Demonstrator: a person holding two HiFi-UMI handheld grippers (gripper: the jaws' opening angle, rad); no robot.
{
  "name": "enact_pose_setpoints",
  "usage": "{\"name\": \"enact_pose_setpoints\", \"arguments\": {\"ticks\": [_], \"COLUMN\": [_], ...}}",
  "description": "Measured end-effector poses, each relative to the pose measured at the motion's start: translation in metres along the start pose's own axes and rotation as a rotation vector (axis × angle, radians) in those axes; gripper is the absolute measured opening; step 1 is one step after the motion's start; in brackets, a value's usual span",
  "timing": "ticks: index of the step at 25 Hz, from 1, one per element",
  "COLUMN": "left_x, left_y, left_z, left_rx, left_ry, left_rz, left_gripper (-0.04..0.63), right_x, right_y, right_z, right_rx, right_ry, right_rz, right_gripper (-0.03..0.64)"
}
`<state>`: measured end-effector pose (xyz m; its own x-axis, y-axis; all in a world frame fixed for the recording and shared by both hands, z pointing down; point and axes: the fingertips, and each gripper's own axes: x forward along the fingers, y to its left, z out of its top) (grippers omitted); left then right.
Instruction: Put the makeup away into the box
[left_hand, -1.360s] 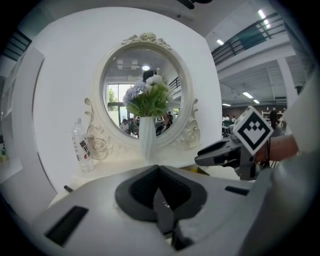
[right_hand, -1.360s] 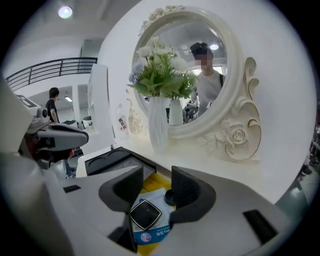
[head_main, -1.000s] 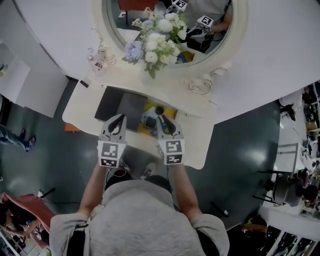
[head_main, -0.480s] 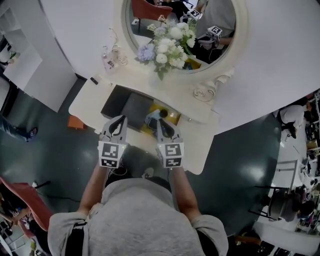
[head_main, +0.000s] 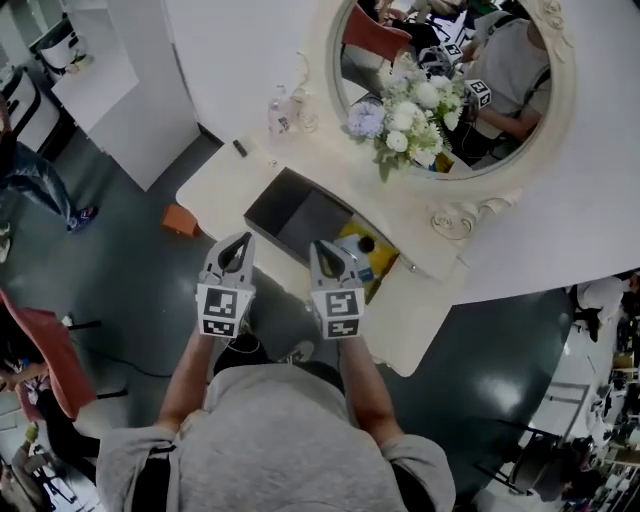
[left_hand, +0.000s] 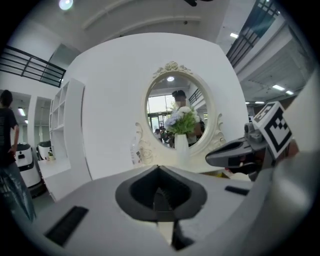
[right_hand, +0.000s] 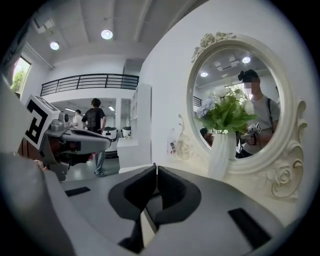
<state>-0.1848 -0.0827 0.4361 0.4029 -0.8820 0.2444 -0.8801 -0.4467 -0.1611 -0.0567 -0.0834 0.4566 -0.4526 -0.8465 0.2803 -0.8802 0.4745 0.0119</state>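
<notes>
Open hall: ornate mirror, dressing table

A dark grey, flat rectangular box lies on the white vanity. Small makeup pieces sit on a yellow tray just beside it.

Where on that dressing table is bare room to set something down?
Bare tabletop lies at the left end, between the small black item and the dark box, and at the right front corner beyond the yellow tray. Crowded: the tray, and the back by the flowers.
</notes>
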Motion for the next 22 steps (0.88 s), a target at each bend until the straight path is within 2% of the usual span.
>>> {"name": "enact_pose_setpoints", "arguments": {"ticks": [4,9,16,22], "left_x": [-0.002,0.014,0.053,0.095], "left_y": [0.047,0.111,0.192,0.247], "left_z": [-0.014,-0.030,-0.047,-0.074], "left_rx": [-0.018,-0.040,-0.070,-0.093], "left_ry": [0.017,0.045,0.075,0.107], "left_rz": [0.052,0.081,0.083,0.072], "left_gripper": [0.003,0.003,0.003,0.003], "right_x": [0.043,0.110,0.206,0.285], "right_y": [0.027,0.053,0.074,0.080], "right_z": [0.009,0.022,0.040,0.035], "right_rx": [-0.015,-0.020,-0.026,-0.022], "right_ry": [0.005,0.027,0.057,0.100], "right_rz": [0.052,0.090,0.110,0.111], "right_gripper": [0.020,0.020,0.020,0.020]}}
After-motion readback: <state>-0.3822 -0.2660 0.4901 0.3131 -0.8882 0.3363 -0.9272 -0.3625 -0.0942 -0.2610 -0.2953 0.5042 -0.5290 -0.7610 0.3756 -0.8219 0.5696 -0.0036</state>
